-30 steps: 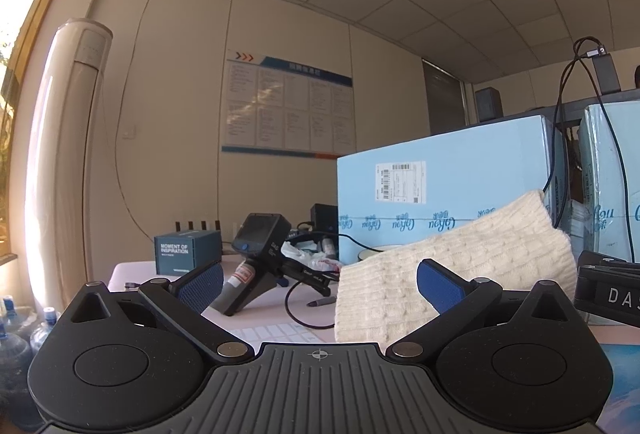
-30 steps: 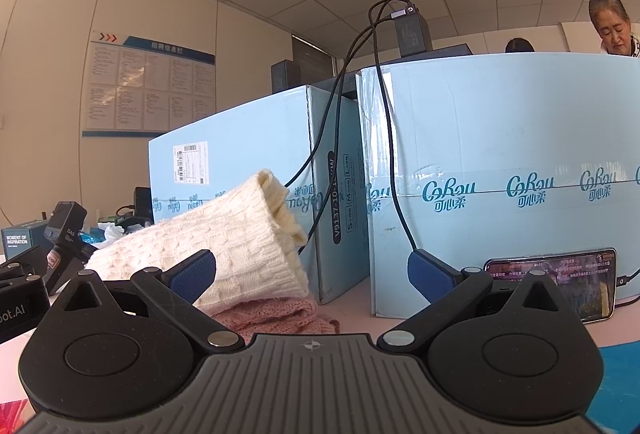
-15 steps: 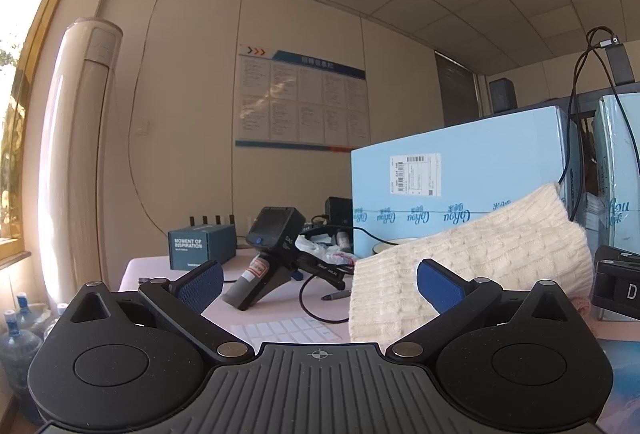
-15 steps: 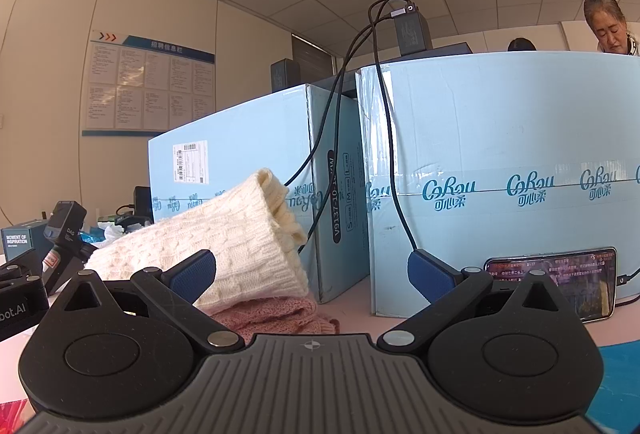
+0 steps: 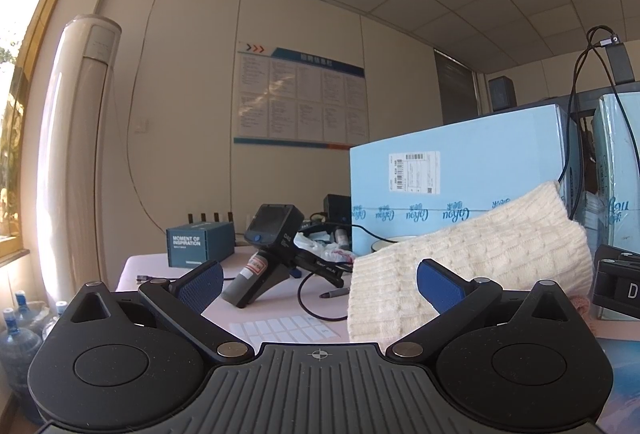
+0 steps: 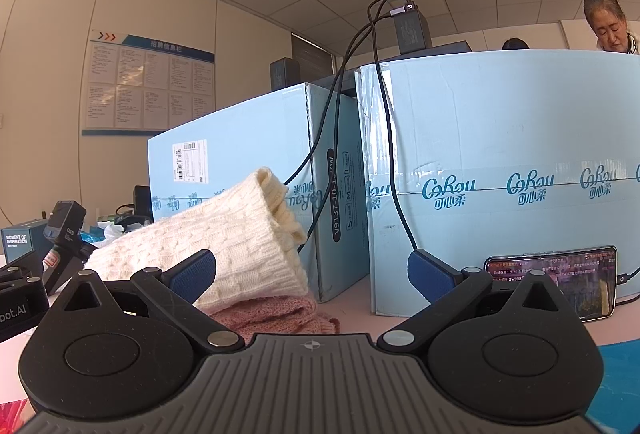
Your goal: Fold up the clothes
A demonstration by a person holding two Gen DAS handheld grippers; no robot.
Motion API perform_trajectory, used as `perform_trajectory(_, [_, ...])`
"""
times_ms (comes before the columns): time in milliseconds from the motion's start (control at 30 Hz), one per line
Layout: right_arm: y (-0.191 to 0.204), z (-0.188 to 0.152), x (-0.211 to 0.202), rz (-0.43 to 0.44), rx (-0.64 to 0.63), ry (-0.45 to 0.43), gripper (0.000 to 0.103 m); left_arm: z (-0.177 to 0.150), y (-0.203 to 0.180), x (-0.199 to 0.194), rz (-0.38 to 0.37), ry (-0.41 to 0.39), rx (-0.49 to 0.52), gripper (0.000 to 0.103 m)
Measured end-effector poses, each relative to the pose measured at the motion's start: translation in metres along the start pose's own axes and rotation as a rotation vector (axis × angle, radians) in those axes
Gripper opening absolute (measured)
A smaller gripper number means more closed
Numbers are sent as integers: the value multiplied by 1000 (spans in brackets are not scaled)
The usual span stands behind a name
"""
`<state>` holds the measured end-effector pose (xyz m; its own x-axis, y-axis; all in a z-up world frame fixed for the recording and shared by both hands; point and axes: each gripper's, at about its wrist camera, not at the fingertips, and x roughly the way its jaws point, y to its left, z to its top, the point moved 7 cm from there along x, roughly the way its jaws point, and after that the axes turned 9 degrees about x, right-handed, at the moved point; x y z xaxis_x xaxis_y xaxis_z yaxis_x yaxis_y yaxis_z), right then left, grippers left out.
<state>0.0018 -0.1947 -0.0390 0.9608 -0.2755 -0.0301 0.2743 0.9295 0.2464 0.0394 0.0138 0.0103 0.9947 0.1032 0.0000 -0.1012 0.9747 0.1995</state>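
Our left tool [image 5: 318,284] and right tool [image 6: 310,270] both gape wide, holding nothing. Over the last second the left view has swung slightly; the right hasn't moved. The cream knit [image 6: 224,238] still lies atop the pink knit [image 6: 272,314] on the counter [image 5: 280,304], so we judge folding hasn't begun.

Blue boxes [image 6: 500,170] wall off far side; cream knit [image 5: 460,266] fills middle; open tabletop [image 5: 280,310] left.
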Motion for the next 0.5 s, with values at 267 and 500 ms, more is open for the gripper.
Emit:
perform_trajectory(267, [0, 0, 0, 0, 1, 1, 103, -1, 0, 0, 0, 1, -1, 103])
perform_trajectory(500, [-1, 0, 0, 0, 1, 2, 103, -1, -2, 2, -5, 9, 1, 103])
